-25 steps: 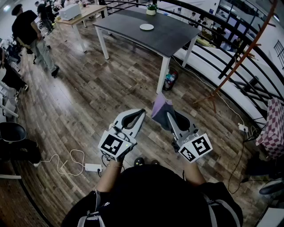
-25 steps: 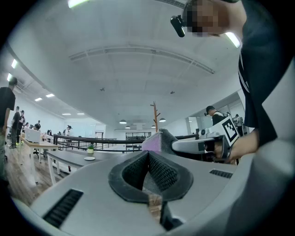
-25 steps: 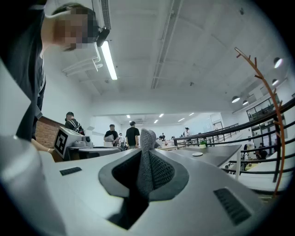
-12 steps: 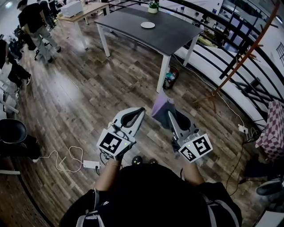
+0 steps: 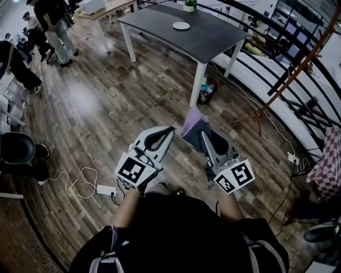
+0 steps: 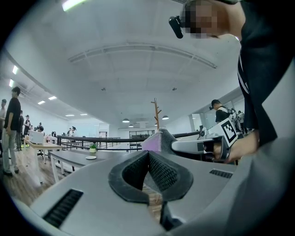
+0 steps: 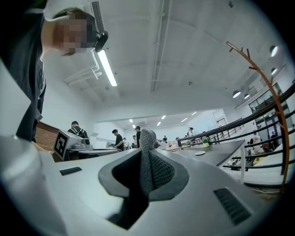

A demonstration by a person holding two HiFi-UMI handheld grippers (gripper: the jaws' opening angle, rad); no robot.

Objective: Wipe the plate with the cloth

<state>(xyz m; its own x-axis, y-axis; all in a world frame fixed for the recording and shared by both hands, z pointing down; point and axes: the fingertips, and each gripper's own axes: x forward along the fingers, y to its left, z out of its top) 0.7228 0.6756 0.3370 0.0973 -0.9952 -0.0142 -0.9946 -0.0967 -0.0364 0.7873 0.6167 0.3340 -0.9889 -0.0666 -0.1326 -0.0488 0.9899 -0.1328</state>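
While the plate (image 5: pixel 181 25) is lying on the dark table (image 5: pixel 213 43) at top centre, far ahead of us, we are holding the purple cloth (image 5: pixel 191 123) pinched in the right gripper (image 5: pixel 200 134), the left gripper (image 5: pixel 169 130) closed and empty.

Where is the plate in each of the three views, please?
Head view: plate at top centre, on the dark table.
Left gripper view: plate small, left of centre, on the table.
Right gripper view: plate small, right of centre, on the table.
Shared landmark: the potted plant on the table beyond the plate.
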